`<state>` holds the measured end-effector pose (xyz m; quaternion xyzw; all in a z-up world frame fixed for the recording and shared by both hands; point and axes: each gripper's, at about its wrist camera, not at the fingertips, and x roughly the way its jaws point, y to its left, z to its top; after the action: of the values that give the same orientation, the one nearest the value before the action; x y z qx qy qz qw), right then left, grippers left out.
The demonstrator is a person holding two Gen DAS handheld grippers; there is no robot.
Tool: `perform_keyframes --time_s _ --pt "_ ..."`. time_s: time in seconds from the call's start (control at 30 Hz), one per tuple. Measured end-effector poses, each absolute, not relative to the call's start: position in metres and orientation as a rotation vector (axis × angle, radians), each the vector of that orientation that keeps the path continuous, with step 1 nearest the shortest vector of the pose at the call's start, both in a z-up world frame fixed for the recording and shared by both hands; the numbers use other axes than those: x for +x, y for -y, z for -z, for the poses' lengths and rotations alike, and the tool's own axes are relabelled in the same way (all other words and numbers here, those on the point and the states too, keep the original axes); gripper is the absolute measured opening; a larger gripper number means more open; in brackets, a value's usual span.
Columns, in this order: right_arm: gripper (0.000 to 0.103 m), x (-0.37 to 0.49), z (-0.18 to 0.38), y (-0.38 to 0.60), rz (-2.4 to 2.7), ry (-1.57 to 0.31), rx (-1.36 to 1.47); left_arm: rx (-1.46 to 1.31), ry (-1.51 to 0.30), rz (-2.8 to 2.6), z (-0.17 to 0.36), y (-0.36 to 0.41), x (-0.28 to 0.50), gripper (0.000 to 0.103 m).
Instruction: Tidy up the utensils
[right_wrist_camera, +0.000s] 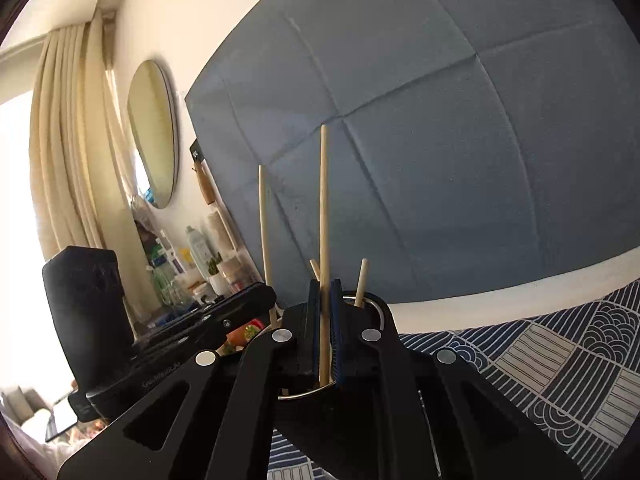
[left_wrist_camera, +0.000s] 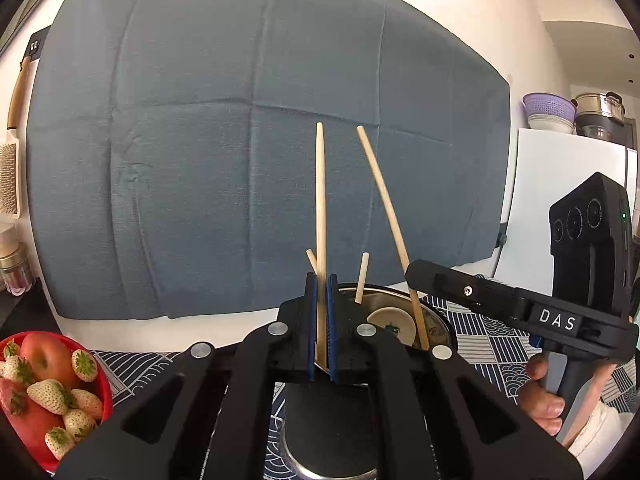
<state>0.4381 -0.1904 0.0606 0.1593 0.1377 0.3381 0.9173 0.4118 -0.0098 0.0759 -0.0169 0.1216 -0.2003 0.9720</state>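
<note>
Left gripper, right gripper: each clamped on one upright chopstick, long axis vertical, tips lower centre over metal pot.

A lived-in home: curtains, oval mirror, toiletry bottles, fruit bowl.

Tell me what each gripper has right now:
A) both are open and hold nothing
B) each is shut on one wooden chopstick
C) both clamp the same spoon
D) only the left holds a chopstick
B: the left gripper pinches one upright chopstick between its blue pads, and the right gripper pinches another chopstick, above the metal pot.
</note>
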Motion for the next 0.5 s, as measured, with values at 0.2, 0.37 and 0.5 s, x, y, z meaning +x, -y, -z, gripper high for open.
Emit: perform_keyframes --time_s 0.2,0.37,0.5 --pt "0.005 0.424 -0.062 0.185 -0.673 -0.298 0.26 -0.028 -0.258 0.398 -0.075 0.007 0.404 0.005" --pt "0.044 0.408 -0.067 0.191 -0.62 -0.269 0.25 -0.063 -0.224 0.315 -0.081 -0.005 0.384 0.095" --pt "0.091 0.382 -0.079 0.207 -0.516 -0.196 0.243 -0.06 -0.191 0.305 -0.092 -0.019 0.361 0.098"
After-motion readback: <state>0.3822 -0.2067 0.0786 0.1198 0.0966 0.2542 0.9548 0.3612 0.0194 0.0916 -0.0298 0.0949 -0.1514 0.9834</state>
